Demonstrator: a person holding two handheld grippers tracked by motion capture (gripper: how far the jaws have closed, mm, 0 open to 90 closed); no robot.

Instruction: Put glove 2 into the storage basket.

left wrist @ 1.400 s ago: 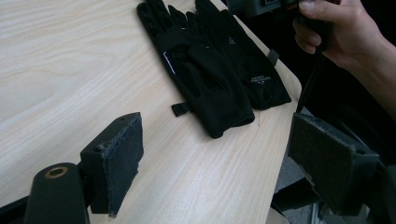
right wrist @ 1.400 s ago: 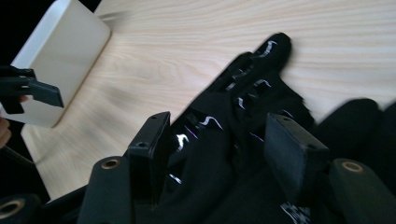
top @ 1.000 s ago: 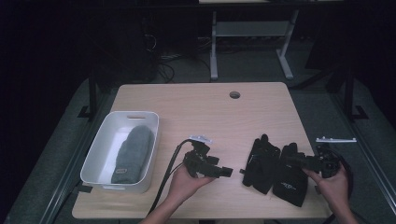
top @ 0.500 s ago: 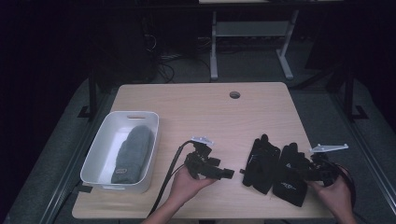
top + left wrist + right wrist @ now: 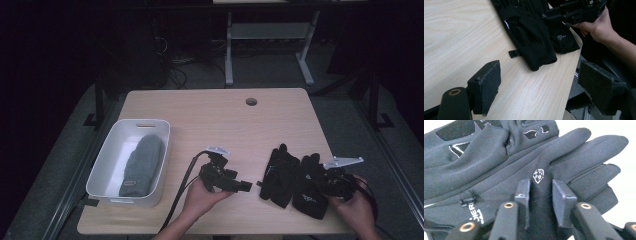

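Right tool [image 5: 325, 184] pinches a fold of the right black glove [image 5: 310, 192]; left tool [image 5: 240, 186] hangs wide beside the left black glove [image 5: 279, 176].

High view: both gloves lie side by side at the tabletop's [image 5: 225, 120] near right edge, touching; a white bin [image 5: 107, 160] with a grey mitten [image 5: 142, 165] sits at the left, well apart. Left gripper view: the left tool [image 5: 539, 82] has its jaws spread wide over bare wood, gripping nothing, the nearer glove's [image 5: 531, 37] cuff just ahead; the other hand [image 5: 599, 30] holds its tool above the farther glove [image 5: 561, 37]. Right gripper view: the right tool [image 5: 540, 192] stands narrow, its jaws closed on a ridge of glove fabric [image 5: 541, 180] near a small white logo.
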